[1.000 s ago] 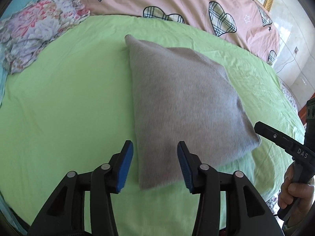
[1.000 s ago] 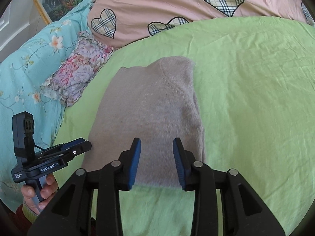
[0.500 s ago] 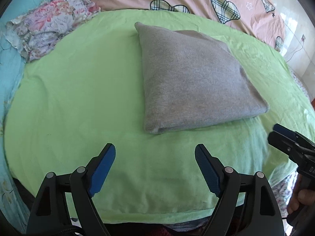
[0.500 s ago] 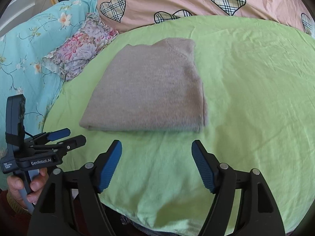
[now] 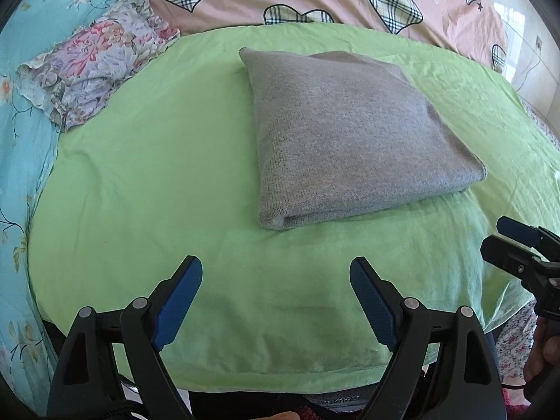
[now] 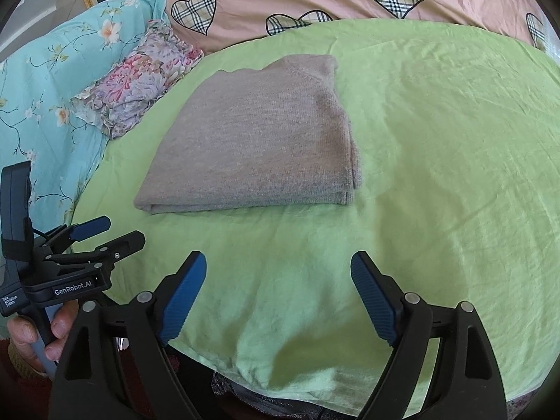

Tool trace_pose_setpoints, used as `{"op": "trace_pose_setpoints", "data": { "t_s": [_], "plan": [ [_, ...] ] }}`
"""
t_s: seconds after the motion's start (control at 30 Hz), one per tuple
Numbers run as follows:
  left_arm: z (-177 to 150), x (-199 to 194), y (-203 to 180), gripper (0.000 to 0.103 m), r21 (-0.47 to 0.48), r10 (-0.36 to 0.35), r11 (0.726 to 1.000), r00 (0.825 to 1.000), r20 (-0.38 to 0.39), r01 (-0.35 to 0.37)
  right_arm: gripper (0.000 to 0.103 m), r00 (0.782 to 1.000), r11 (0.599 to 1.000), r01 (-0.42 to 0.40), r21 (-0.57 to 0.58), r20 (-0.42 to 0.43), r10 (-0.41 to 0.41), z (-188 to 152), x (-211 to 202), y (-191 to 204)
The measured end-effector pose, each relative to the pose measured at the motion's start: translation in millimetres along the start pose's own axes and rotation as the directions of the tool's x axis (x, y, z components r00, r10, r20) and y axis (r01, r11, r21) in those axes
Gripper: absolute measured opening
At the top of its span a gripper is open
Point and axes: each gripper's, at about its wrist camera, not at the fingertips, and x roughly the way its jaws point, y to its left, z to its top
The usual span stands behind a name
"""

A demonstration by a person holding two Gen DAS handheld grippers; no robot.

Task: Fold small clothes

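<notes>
On the green sheet (image 5: 147,182), 1 folded grey garment (image 5: 350,133), apart from both grippers.

Folded grey sweater (image 6: 255,140) on green sheet (image 6: 437,175), beyond opening, empty right gripper (image 6: 278,294) jaws

My two wrist cameras look steeply down, side by side, sharing the folded grey sweater (image 5: 346,140) on green sheet (image 6: 437,140).
</notes>
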Motion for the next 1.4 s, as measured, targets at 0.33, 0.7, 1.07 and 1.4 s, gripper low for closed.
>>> {"op": "trace_pose_setpoints", "data": {
  "t_s": [0.33, 0.7, 1.07, 1.4],
  "plan": [
    [2, 6, 2, 0.089, 0.016, 0.056, 0.998, 0.998, -0.026, -0.056, 0.087, 1.0, 1.0, -0.011, -0.023, -0.021, 0.011, 2, 7, 7],
    [24, 4, 3, 0.093, 0.047, 0.103, 0.994, 0.995, 0.018, -0.104, 0.091, 1.0, 0.997, -0.018, -0.069, 0.002, 0.019, 31, 9, 13],
    [43, 10, 1, 0.094, 0.042, 0.104, 0.994, 0.994, 0.024, -0.105, 0.093, 0.999, 0.996, -0.032, -0.089, -0.022, 0.03, 55, 26, 15],
    [51, 15, 0, 0.095, 0.033, 0.1, 0.994, 0.995, 0.023, -0.101, 0.093, 0.999, 0.996, -0.037, -0.083, -0.019, 0.036, 67, 32, 14]
  ]
}}
